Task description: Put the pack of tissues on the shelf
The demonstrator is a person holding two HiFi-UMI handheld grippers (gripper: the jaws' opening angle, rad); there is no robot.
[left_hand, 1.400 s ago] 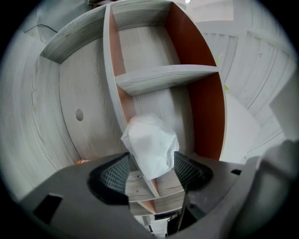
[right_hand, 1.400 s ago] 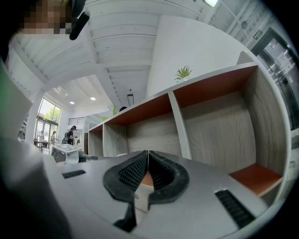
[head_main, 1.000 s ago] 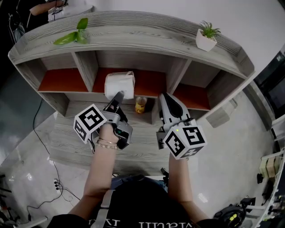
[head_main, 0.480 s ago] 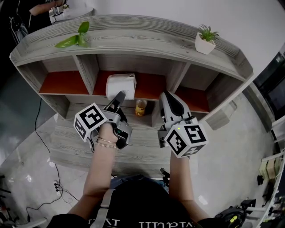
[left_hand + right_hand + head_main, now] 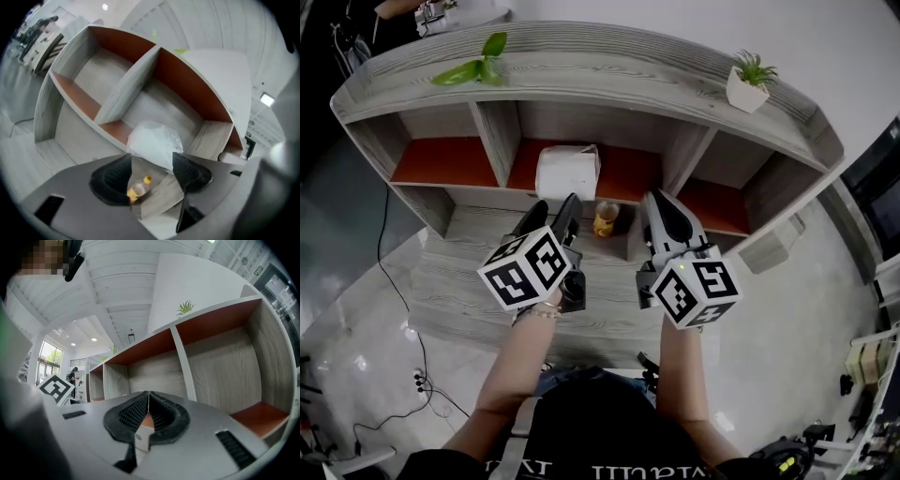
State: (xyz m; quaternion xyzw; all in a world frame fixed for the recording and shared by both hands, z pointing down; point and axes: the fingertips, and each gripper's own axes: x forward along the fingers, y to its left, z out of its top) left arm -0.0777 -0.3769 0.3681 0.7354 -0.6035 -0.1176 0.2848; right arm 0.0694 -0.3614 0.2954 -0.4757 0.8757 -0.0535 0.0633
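The white pack of tissues [image 5: 567, 172] rests on the orange floor of the shelf's [image 5: 609, 70] middle compartment. My left gripper [image 5: 553, 208] sits just in front of it and its jaws have just been opening; they stand wide apart with nothing pressed between them. In the left gripper view the pack [image 5: 152, 140] lies just beyond the open pads [image 5: 112, 176], free of them. My right gripper [image 5: 661, 202] hovers to the right of the pack with its jaws shut and empty, pointing at a compartment divider [image 5: 185, 366].
A small bottle with a yellow cap [image 5: 606, 219] stands on the lower wooden board below the pack. Green leaves [image 5: 478, 67] and a potted plant [image 5: 751, 80] sit on the shelf top. Cables lie on the floor at the left [image 5: 403, 328].
My left gripper has rolled about its own axis, opened and let go of the pack, which now stays on the shelf. The right gripper has kept still.
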